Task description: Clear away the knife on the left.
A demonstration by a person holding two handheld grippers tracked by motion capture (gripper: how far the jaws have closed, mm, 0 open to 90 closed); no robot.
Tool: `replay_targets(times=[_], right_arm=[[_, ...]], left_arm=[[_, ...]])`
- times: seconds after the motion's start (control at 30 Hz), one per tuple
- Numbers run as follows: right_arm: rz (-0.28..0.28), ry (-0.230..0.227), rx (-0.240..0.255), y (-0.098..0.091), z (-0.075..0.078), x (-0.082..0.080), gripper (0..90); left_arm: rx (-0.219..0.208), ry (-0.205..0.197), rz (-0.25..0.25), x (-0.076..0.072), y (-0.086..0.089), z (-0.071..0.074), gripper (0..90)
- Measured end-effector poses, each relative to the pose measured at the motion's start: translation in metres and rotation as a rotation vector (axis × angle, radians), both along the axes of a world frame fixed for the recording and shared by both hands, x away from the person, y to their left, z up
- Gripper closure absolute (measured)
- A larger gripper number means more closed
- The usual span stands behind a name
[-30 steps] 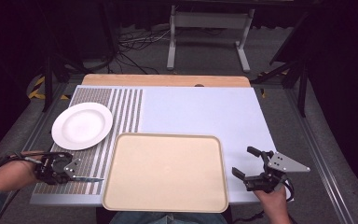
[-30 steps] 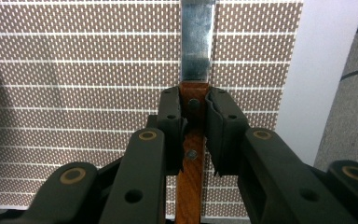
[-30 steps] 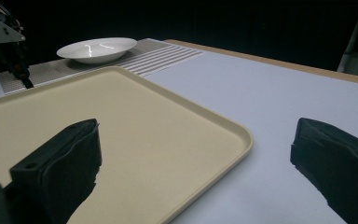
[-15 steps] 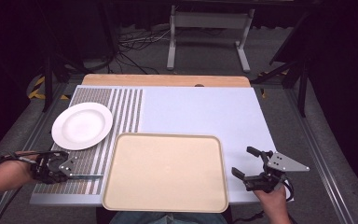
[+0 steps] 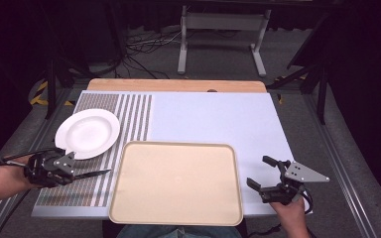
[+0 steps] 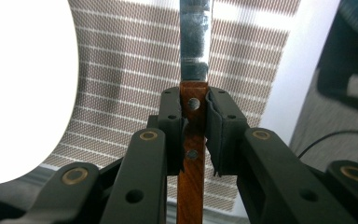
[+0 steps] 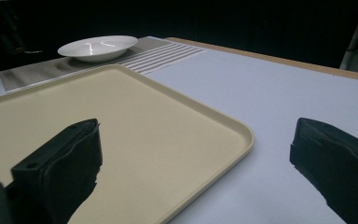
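The right gripper [image 7: 193, 163] stood with jaws wide apart over the beige tray's [image 7: 205, 112] corner; a white plate [image 7: 98, 47] lay beyond it.

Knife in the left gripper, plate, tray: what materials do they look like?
Knife: shiny blade, likely steel; reddish-brown handle with two rivets, likely wood. It sits clamped in the left gripper. Plate: glossy white with highlights, probably ceramic, possibly melamine. Tray: matte beige, rounded rim, likely plastic.
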State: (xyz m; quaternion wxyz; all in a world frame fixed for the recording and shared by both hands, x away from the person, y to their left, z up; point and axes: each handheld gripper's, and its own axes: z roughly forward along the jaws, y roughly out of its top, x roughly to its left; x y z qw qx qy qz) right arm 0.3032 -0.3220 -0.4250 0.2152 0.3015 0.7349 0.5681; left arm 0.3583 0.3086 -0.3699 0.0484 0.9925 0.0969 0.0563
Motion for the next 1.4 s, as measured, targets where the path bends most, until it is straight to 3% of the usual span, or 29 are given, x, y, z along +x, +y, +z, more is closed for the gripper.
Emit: replay_targets(times=[0.17, 0.2, 0.23, 0.33, 0.43, 0.5, 0.6, 0.63, 0.7, 0.87, 1.1, 1.4], right_arm=[[0.000, -0.001, -0.002, 0.000, 0.000, 0.000, 2.7], [0.000, -0.001, -0.002, 0.000, 0.000, 0.000, 2.7], [-0.002, 0.001, 0.000, 0.000, 0.000, 0.000, 2.7], [0.000, 0.002, 0.001, 0.000, 0.000, 0.000, 2.7], [0.002, 0.002, 0.001, 0.000, 0.000, 0.000, 2.7], [0.003, 0.004, 0.002, 0.000, 0.000, 0.000, 2.9], [0.003, 0.004, -0.001, 0.000, 0.000, 0.000, 2.9], [0.003, 0.004, -0.001, 0.000, 0.000, 0.000, 2.9], [0.005, 0.004, 0.001, 0.000, 0.000, 0.000, 2.9], [0.003, 0.006, 0.002, 0.000, 0.000, 0.000, 2.9], [0.004, 0.009, 0.004, 0.000, 0.000, 0.000, 2.9], [0.012, 0.012, 0.007, -0.001, 0.000, 0.001, 3.0]], left_arm=[[-0.082, 0.046, 0.096, 0.002, -0.002, 0.001, 77.5], [-0.082, 0.046, 0.096, 0.002, -0.002, 0.001, 77.5], [-0.122, 0.057, 0.113, 0.001, -0.004, 0.002, 77.6], [-0.158, 0.068, 0.135, 0.000, -0.008, 0.004, 77.6], [-0.138, 0.026, 0.150, -0.004, -0.015, 0.006, 77.5], [-0.150, 0.005, 0.159, -0.007, -0.019, 0.007, 77.6], [-0.177, 0.005, 0.183, -0.006, -0.021, 0.011, 77.6], [-0.217, 0.012, 0.213, -0.006, -0.023, 0.013, 77.6], [-0.246, 0.023, 0.237, -0.007, -0.025, 0.018, 77.6], [-0.305, 0.070, 0.378, -0.004, -0.032, 0.023, 77.6], [-0.347, 0.108, 0.459, -0.006, -0.045, 0.025, 77.5], [-0.375, 0.139, 0.511, -0.006, -0.065, 0.024, 77.6]])
